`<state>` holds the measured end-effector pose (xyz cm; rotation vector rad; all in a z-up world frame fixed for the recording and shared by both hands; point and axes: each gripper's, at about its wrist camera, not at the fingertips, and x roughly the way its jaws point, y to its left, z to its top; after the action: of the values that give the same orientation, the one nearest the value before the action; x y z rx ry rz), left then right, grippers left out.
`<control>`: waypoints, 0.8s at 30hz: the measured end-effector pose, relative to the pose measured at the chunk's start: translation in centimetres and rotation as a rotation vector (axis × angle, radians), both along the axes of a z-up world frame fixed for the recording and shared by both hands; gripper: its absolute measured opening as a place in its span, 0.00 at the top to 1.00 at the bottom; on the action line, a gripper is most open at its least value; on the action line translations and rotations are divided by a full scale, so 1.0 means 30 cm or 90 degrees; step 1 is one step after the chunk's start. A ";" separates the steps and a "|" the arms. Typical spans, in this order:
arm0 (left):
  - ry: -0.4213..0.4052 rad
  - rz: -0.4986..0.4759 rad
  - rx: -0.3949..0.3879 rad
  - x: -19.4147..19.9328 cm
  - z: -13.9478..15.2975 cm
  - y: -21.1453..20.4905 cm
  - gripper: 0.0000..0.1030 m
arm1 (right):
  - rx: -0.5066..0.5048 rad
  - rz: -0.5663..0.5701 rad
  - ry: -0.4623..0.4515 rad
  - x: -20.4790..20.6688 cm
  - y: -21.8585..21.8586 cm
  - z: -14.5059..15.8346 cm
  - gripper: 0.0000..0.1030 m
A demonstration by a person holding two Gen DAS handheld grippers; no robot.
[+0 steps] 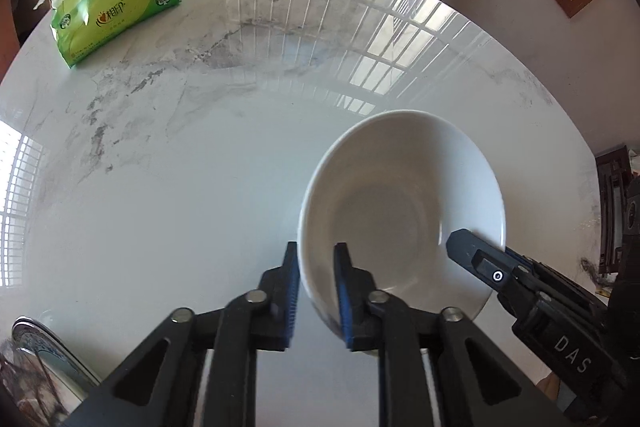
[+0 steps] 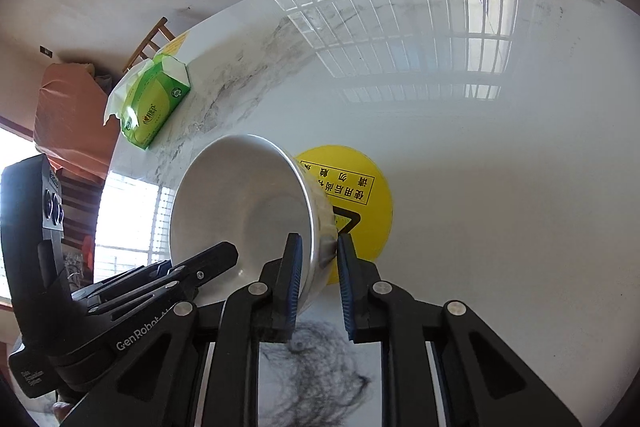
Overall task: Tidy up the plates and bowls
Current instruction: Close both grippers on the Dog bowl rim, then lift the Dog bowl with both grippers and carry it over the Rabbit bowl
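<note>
The marble table (image 1: 180, 155) spreads ahead of my tongs, its near edge cut off. My white bowl (image 1: 400, 211) tilts above it, hiding part of a yellow sticker (image 2: 356, 187). My left gripper (image 1: 317, 291) and right gripper (image 2: 318, 279) each pinch opposite rims. A green tissue pack (image 1: 116, 7) lies far-left.

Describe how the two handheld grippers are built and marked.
Both are black plastic scissor-link frames with silver rivets and ribbed blue finger pads. The right gripper bears white "DAS" lettering; the left gripper reads "GenRobot" and carries a boxy black camera housing.
</note>
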<state>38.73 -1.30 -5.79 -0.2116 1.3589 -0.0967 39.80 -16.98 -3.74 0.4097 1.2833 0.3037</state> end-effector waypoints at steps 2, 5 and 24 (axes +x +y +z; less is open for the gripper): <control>-0.002 0.013 0.008 0.001 0.007 0.000 0.89 | 0.004 0.001 0.002 -0.008 0.000 0.000 0.85; -0.009 0.014 0.010 -0.028 0.041 0.000 0.90 | 0.015 0.007 0.001 -0.046 -0.010 0.024 0.86; -0.088 -0.028 0.022 -0.538 0.375 0.029 0.89 | 0.053 0.066 -0.055 -0.485 0.013 0.352 0.85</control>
<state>22.58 -0.44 5.45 -0.1425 1.2274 -0.1225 25.26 -16.58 6.81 0.3972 1.2124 0.4593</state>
